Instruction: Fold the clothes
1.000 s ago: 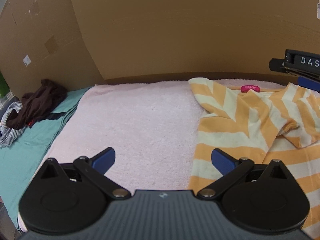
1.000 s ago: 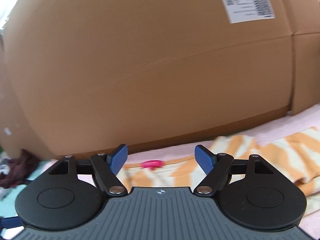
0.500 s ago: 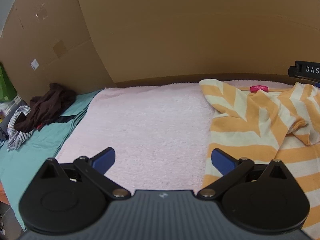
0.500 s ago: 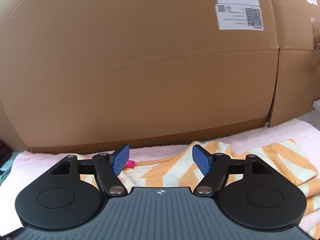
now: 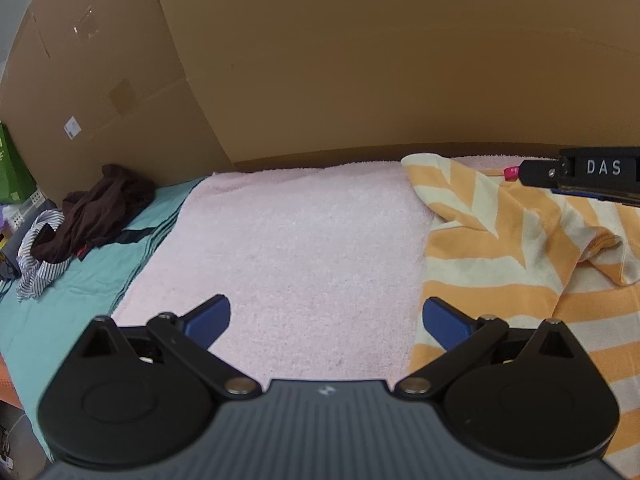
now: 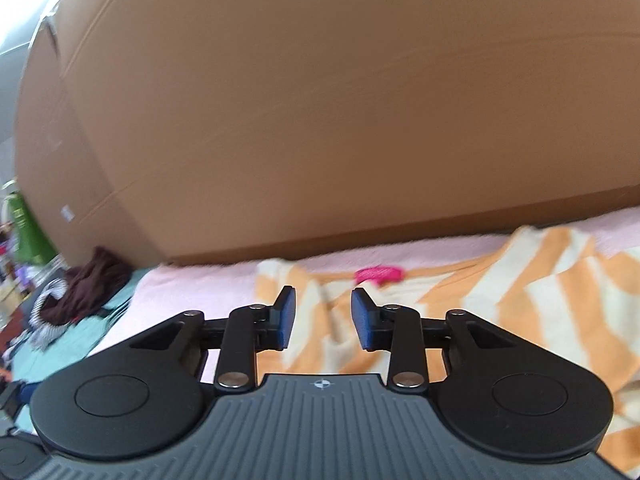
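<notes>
An orange-and-cream striped shirt (image 5: pixel 500 248) lies spread on a pink towel (image 5: pixel 300 240), its pink neck label (image 6: pixel 378 274) towards the cardboard wall. My left gripper (image 5: pixel 326 312) is open and wide, low over the towel, with its right finger at the shirt's left edge. My right gripper (image 6: pixel 323 304) hovers over the shirt (image 6: pixel 520 300) close to the collar, and its jaws are closing. Striped cloth shows through the narrow gap, but the pads do not press on it. In the left wrist view the right gripper (image 5: pixel 532 172) reaches in from the right beside the label (image 5: pixel 511 173).
A tall cardboard wall (image 5: pixel 360 60) stands right behind the towel. To the left a teal cloth (image 5: pixel 60 312) carries a dark brown garment (image 5: pixel 104 208) and a striped one (image 5: pixel 40 264). A green box (image 5: pixel 10 168) stands at the far left.
My right gripper's jaws have narrowed a lot. It has swung left and dipped towards the collar, reaching further into the left wrist view. The left gripper has stayed put.
</notes>
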